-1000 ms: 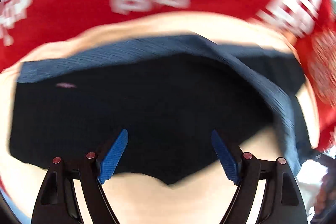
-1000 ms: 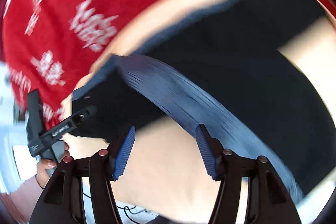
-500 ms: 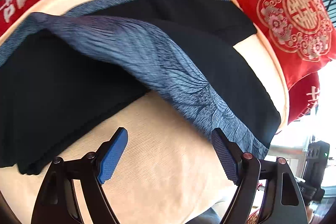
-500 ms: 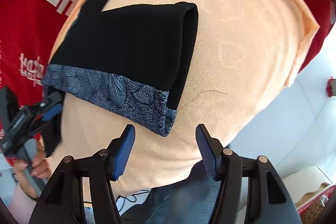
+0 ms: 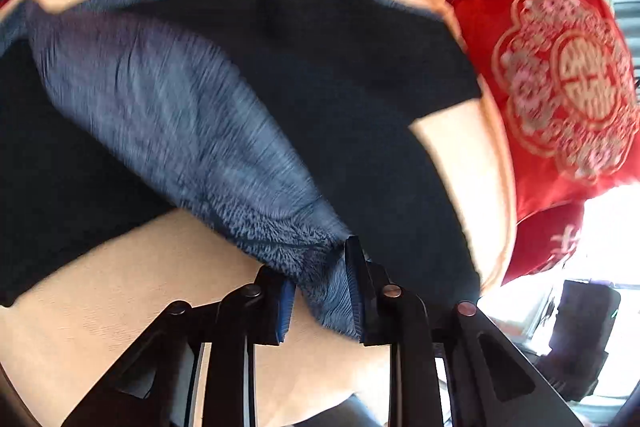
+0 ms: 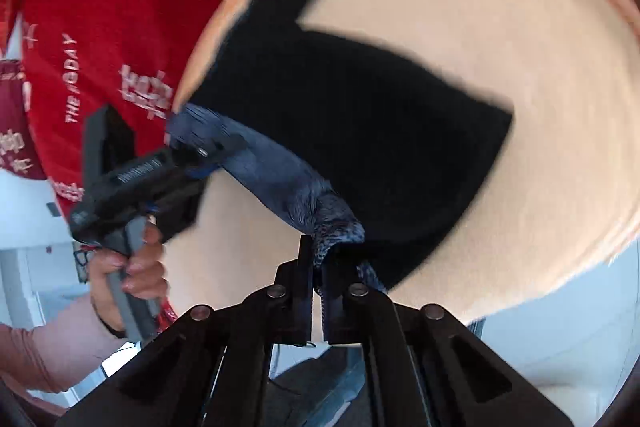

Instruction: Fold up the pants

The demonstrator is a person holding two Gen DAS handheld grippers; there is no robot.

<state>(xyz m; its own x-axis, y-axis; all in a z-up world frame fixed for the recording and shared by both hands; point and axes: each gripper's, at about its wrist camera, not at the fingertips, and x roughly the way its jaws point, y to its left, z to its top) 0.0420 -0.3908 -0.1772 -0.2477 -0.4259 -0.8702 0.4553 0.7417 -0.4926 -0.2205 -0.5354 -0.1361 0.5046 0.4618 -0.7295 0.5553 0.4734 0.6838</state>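
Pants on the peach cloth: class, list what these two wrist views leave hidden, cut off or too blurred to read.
- Pants, left wrist view: the leaf pattern on the blue band is smeared by motion blur; the left edge is cut off by the frame.
- Left gripper: the pinched hem hides what lies beneath it.
- Right wrist view: the right gripper covers the band corner it clamps.
- Red bedding: part of the lettering is blurred.

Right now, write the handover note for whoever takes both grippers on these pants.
Left gripper: shut on the blue patterned band of the black pants.
Right gripper: shut on the same band's other end.
Pants lie partly folded on the peach blanket, over the red printed bedding; a red embroidered cushion sits beside.
Done: band edge gripped at two points.
Left: carry it across, lay it flat, finish the folds.
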